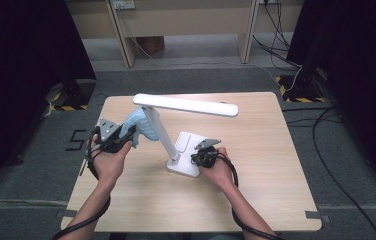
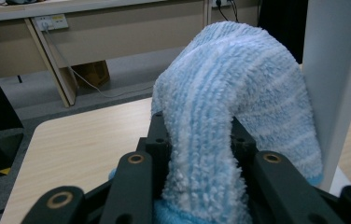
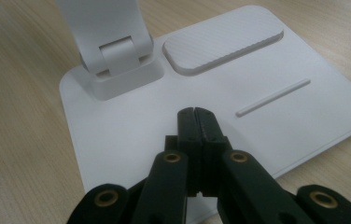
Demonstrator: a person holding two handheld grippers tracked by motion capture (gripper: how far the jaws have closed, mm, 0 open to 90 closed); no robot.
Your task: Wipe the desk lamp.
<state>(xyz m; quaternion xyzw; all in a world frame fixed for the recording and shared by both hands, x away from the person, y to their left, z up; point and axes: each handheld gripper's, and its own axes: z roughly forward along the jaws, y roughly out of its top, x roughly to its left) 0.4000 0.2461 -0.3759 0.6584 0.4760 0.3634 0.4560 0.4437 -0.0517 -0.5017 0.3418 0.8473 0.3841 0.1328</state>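
- A white desk lamp (image 1: 176, 135) is seen standing near the middle of the wooden table (image 1: 271, 190), its arm leaning up to a long flat head (image 1: 186, 105); the work in hand is judged to be the wiping of this lamp with a cloth.
- A fluffy blue-and-white striped cloth (image 2: 229, 107) is clamped in the left gripper (image 1: 118, 136); the jaws are nearly closed, with the pile squeezed between them and the free end folded over the tips; in the left gripper view the cloth is seen lying against the lamp's white arm (image 2: 337, 84).
- The right gripper (image 3: 196, 116) is fully closed with nothing between its jaws; the tips are set down on the lamp's base (image 3: 117, 135), just in front of the hinge block (image 3: 117, 60) and beside the ribbed pad (image 3: 222, 44); the base is judged to be pinned steady in this way.
- What is done: the cloth is picked up and brought to the arm; the lamp is braced.
- What is left: how much of the arm is already wiped cannot be told, since no dust or marks are visible; the head, the base and the putting down of the cloth are judged to remain.
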